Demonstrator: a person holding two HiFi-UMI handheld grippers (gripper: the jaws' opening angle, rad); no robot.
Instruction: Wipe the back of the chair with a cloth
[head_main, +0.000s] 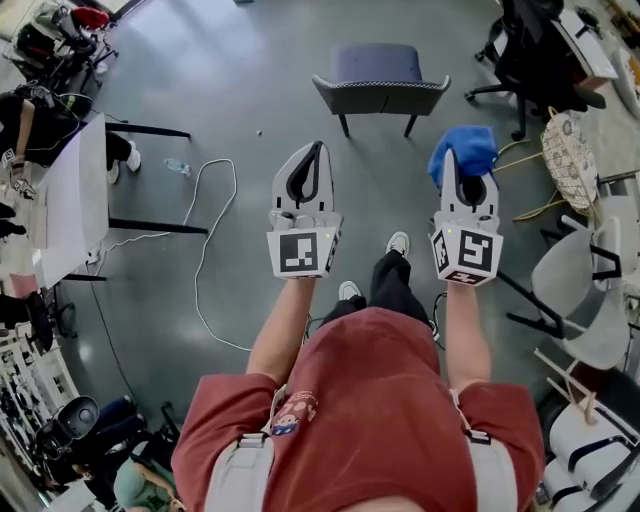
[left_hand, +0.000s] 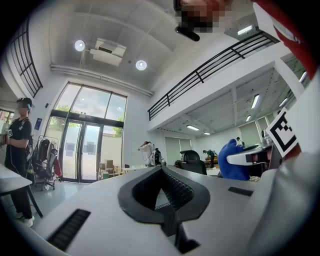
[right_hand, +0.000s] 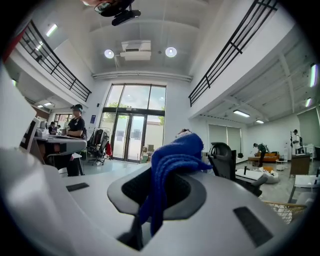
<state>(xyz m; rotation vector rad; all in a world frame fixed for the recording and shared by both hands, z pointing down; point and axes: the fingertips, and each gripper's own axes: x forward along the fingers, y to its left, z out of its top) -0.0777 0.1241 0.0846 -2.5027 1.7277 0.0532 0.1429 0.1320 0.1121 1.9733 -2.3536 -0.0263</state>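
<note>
At the bottom of the head view, the person's red shirt (head_main: 375, 400) fills the frame, and both bare forearms reach up toward the middle. The left gripper (left_hand: 161, 168), left of centre in that view, has its jaws closed tip to tip. Its own view shows only an empty teardrop-shaped gap behind the tips, with nothing gripped. The right gripper (head_main: 455, 168), right of centre, has its jaws clamped on a blue cloth (head_main: 463, 148). The cloth bunches above the jaw tips, and in the right gripper view a fold of it hangs down through the gap between the jaws. The two grippers are held level with each other and well apart.

Below them on the grey floor (head_main: 250, 90) are the person's dark trouser leg and white shoes. A white cable (head_main: 205, 235) loops across the floor at centre left. At the left edge stands a white tabletop (head_main: 75, 195) on dark legs.

Farther off, at upper centre, stands the chair (head_main: 380, 78). It is a grey-blue upholstered armchair on dark legs, with its curved back turned toward the person and clear of both grippers and the cloth. A black office chair (head_main: 530, 45) sits at the upper right, and pale chairs (head_main: 590, 290) crowd the right edge.
</note>
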